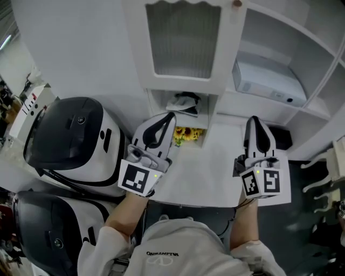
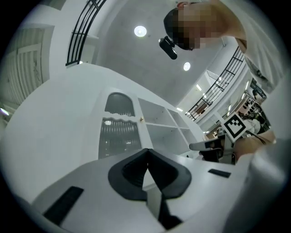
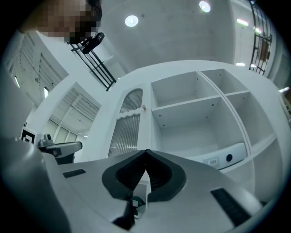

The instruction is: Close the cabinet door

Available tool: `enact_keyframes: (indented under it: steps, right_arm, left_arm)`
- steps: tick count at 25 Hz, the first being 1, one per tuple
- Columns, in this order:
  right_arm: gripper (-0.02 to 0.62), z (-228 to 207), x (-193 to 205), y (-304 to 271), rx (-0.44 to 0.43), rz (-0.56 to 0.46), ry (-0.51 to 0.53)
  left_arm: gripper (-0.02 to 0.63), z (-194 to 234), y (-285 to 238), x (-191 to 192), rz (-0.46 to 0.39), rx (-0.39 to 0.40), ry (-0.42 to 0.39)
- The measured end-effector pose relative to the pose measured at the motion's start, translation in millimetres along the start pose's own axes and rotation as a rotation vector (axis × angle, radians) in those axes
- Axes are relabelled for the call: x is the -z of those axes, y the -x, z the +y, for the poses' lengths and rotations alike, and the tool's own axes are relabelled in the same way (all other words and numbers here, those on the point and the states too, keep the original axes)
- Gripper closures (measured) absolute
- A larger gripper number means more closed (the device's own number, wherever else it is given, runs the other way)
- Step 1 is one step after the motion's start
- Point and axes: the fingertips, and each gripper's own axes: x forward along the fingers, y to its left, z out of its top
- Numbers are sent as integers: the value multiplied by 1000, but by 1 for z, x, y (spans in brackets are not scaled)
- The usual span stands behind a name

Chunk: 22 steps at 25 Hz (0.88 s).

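Note:
The white cabinet door [image 1: 183,40], with its ribbed glass panel, lies flat against the cabinet front, and its small knob [image 1: 236,4] is at the top right. My left gripper [image 1: 167,119] hangs below the door, apart from it, shut with nothing between its jaws. Off to the right, my right gripper [image 1: 253,122] is also shut and empty, in front of the open shelves. In the left gripper view the door [image 2: 117,136] and knob [image 2: 141,119] rise beyond the closed tips [image 2: 148,152]. The right gripper view shows the door [image 3: 127,132] past its closed tips [image 3: 146,152].
A white box-shaped device [image 1: 268,81] sits on an open shelf [image 1: 302,110] to the right of the door. Yellow flowers [image 1: 188,133] fill a niche under the door. Two black-and-white pod-shaped machines [image 1: 75,140] [image 1: 43,232] stand at the left. A white ledge [image 1: 215,178] lies below both grippers.

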Motion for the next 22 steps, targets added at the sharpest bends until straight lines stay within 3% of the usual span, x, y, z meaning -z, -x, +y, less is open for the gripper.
enact_keyframes:
  steps: [8, 14, 22]
  right_arm:
    - [584, 7, 27, 29, 45, 48, 14]
    - [584, 12, 50, 51, 62, 107, 19]
    - [584, -4, 57, 78, 121, 128, 2]
  left_arm:
    - [603, 26, 77, 44, 111, -85, 2]
    - [603, 27, 129, 86, 220, -117, 76]
    - [603, 38, 155, 90, 259, -137, 54]
